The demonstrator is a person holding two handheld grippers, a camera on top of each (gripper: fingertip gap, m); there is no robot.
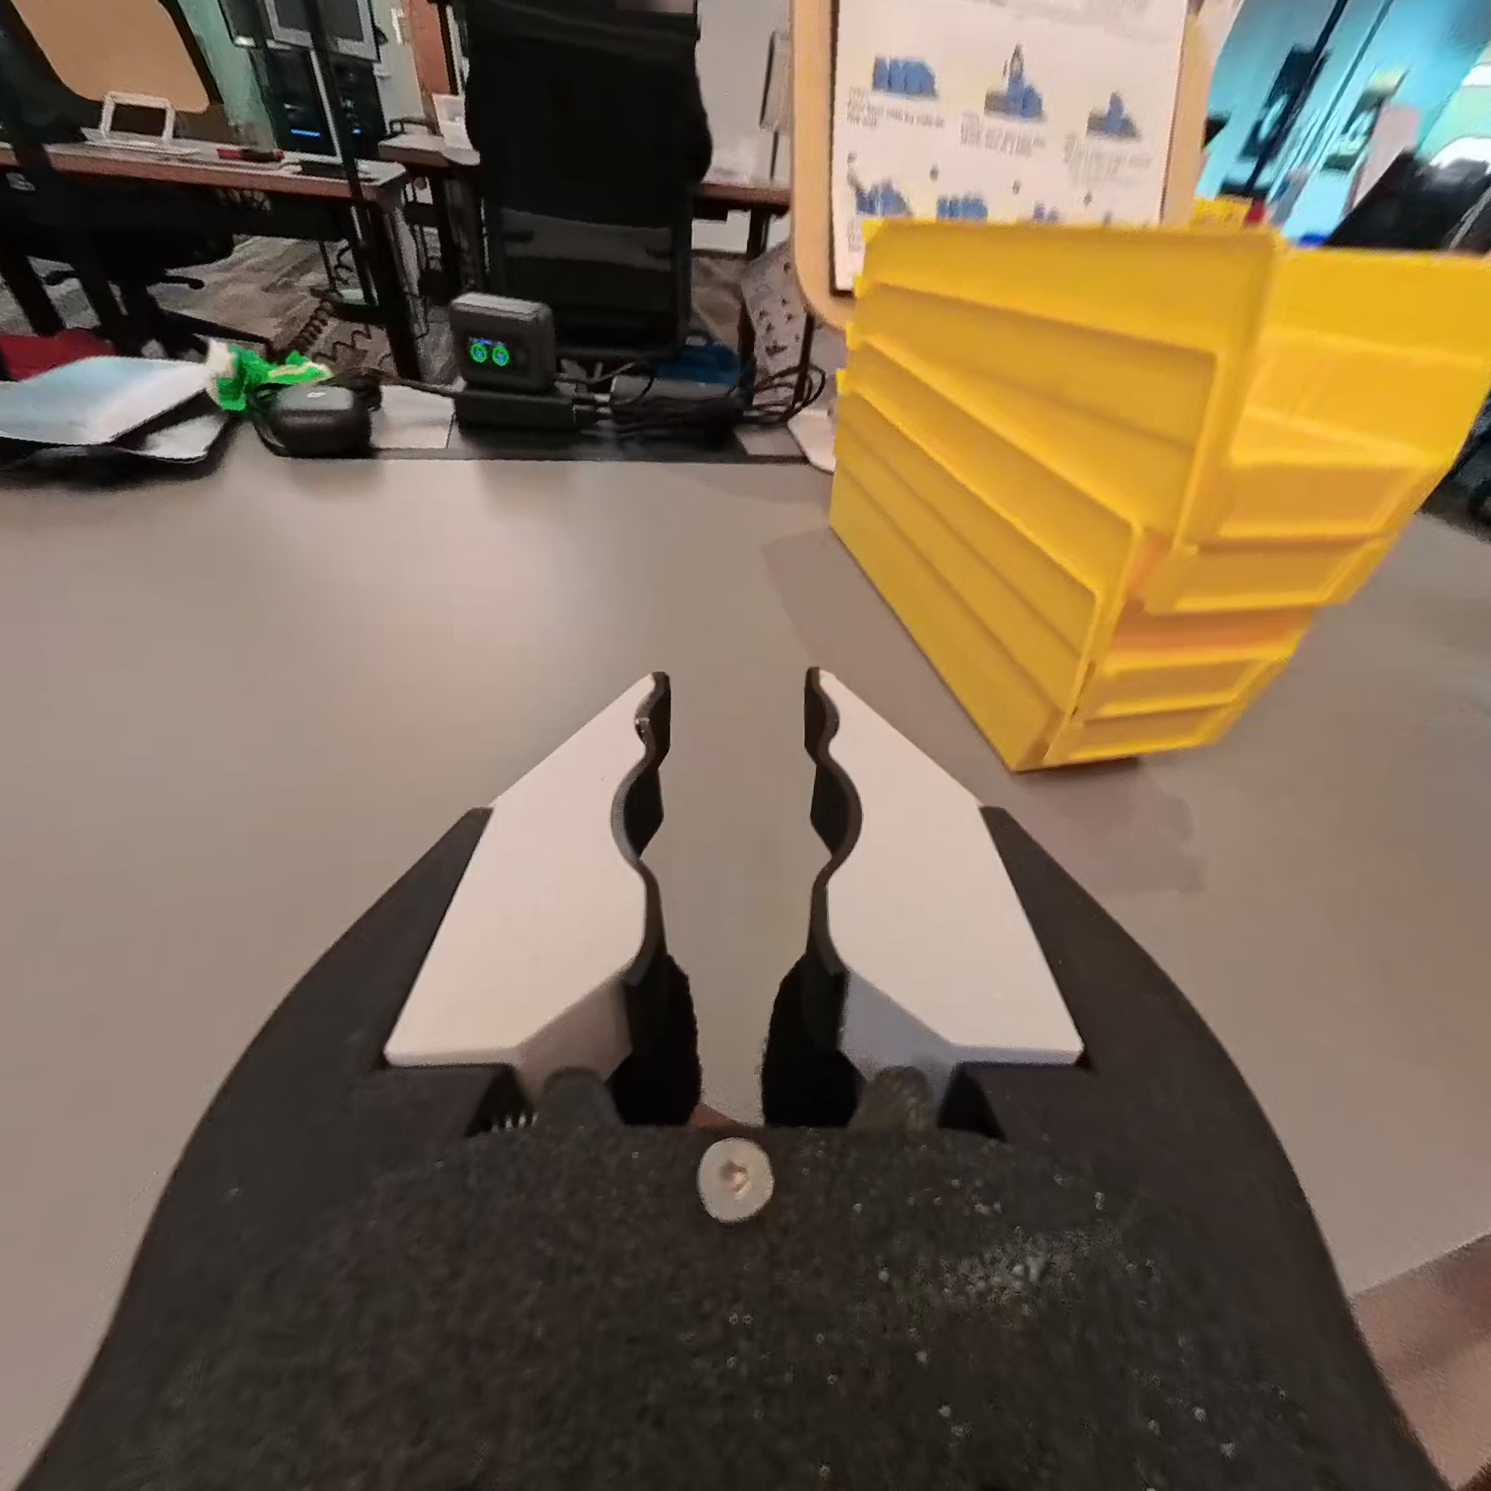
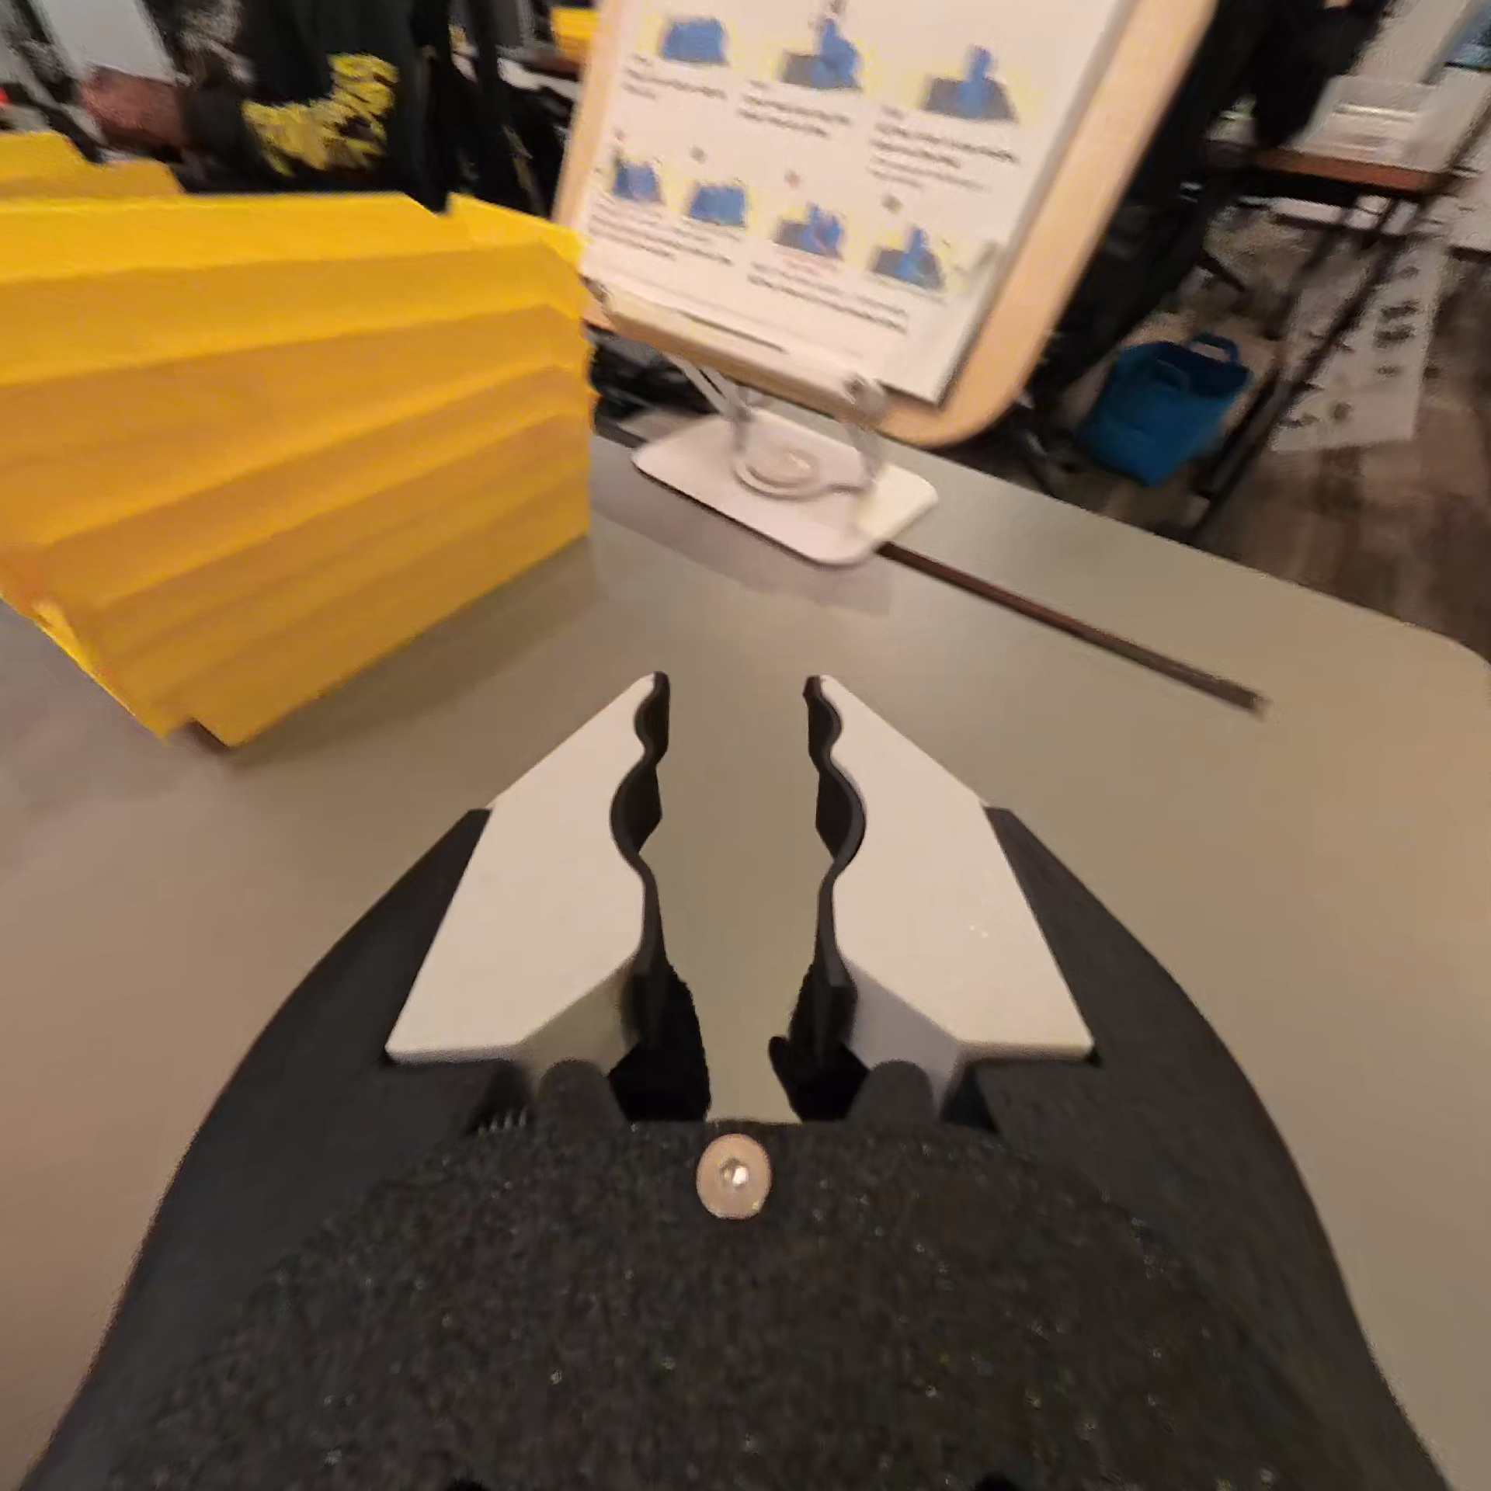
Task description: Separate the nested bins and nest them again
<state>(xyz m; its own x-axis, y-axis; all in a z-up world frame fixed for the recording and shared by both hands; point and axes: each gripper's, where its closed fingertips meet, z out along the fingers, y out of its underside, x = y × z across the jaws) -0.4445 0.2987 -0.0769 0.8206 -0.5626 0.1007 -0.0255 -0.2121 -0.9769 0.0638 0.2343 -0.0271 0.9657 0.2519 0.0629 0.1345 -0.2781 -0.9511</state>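
A stack of several nested yellow bins (image 1: 1073, 500) stands on the grey table (image 1: 403, 645), ahead and to the right of my left gripper (image 1: 737, 686). The left gripper is open and empty, hovering over bare table, apart from the stack. In the right wrist view the same stack of bins (image 2: 290, 436) is ahead and to the left of my right gripper (image 2: 737, 686). The right gripper is open and empty, apart from the stack. The bins sit stepped, each rim showing above the one below.
A sheet of pictures on a wooden-rimmed board with a white stand (image 2: 807, 492) stands behind the bins. Chargers and cables (image 1: 516, 379) and a grey pouch (image 1: 105, 411) lie along the table's far edge. The table's right corner (image 2: 1452, 670) is near. A blue bag (image 2: 1162, 403) sits on the floor.
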